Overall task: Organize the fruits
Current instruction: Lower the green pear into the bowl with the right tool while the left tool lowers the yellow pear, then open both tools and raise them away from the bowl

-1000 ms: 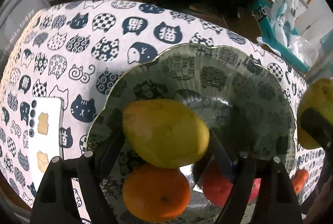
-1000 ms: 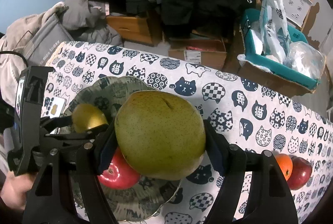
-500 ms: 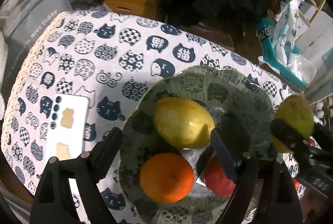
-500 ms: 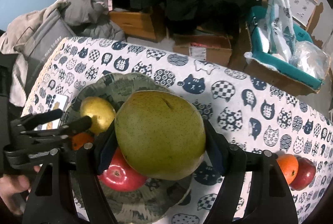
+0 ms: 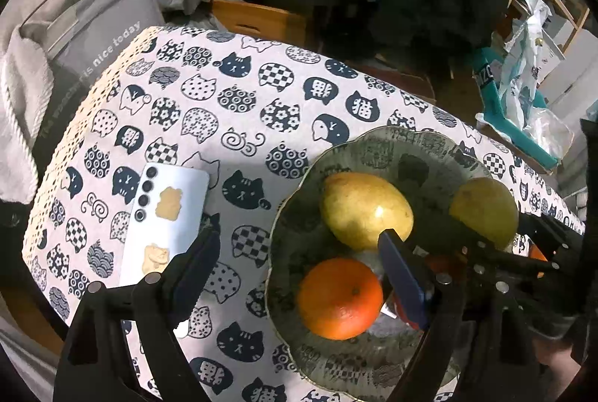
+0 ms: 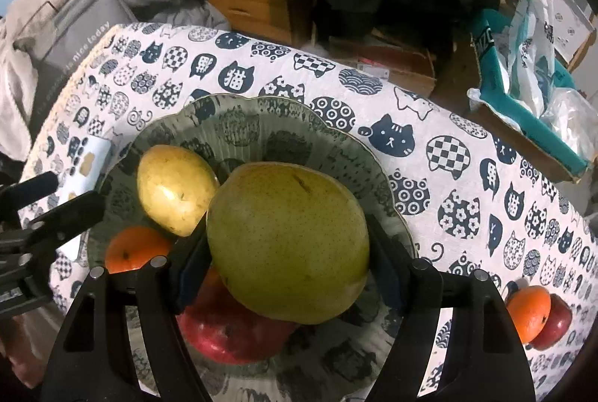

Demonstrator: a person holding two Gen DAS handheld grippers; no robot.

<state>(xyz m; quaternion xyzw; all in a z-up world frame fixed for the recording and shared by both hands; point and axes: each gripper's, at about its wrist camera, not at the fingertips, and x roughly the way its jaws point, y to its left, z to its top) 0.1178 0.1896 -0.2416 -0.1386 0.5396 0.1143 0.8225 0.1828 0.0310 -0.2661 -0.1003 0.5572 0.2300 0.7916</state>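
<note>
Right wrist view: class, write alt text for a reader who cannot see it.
The right gripper grips a large round green-yellow pear above a scalloped green glass plate that holds a smaller yellow pear, an orange and a red apple. The plate sits on a white cat-print tablecloth; another orange and apple lie at far right.

grey bag (image 5: pixel 101 39): "is nice today" | tablecloth (image 5: pixel 261 125): "猫" on cat heads
</note>
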